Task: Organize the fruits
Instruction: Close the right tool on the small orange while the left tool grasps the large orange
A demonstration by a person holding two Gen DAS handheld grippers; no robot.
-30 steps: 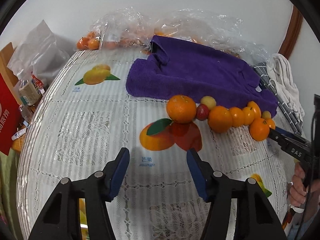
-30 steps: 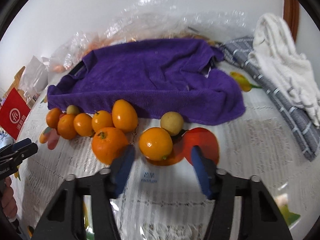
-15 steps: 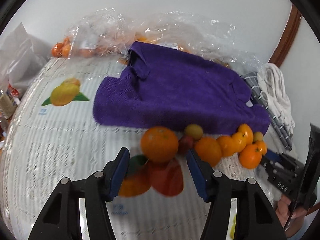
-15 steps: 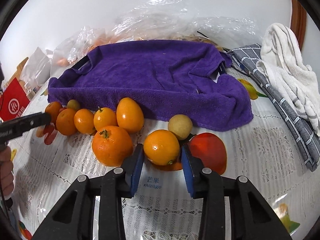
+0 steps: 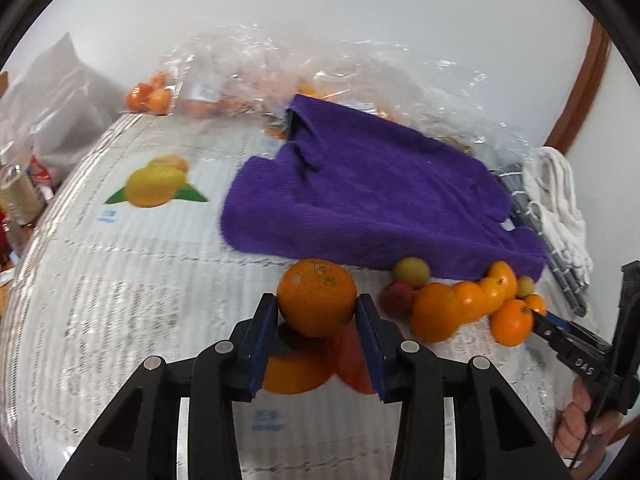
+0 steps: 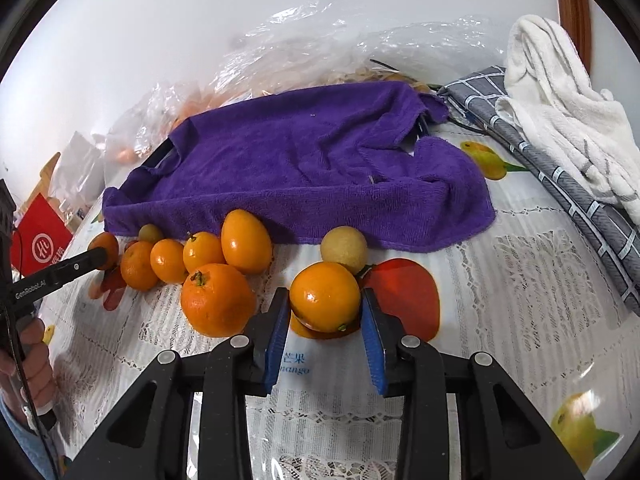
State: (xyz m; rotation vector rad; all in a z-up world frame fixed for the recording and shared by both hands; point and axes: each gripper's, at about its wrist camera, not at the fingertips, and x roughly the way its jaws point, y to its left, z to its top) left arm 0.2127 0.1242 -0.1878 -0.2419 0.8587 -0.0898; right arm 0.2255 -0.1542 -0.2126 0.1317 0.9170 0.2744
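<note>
My left gripper [image 5: 317,312] is shut on a large orange [image 5: 316,297] at the left end of a row of fruit. The row [image 5: 464,308] of oranges and small yellow and red fruits runs right along the front of a purple towel [image 5: 376,196]. My right gripper [image 6: 325,308] is shut on a smaller orange [image 6: 325,297] on the tablecloth. A yellow-green round fruit [image 6: 344,249] sits just behind it, and a big orange [image 6: 218,299] lies to its left. The left gripper's tip [image 6: 92,258] shows at the far left of that row.
The purple towel [image 6: 304,168] covers the back middle of the fruit-print lace tablecloth [image 6: 520,320]. Clear plastic bags with oranges [image 5: 156,96] lie behind. A grey checked cloth [image 6: 568,184] and white towel [image 6: 560,96] lie right. A red box [image 6: 38,244] stands left.
Both grippers moved forward and closed: the left around the large orange, the right around the smaller orange. Both were open wide a second ago.
</note>
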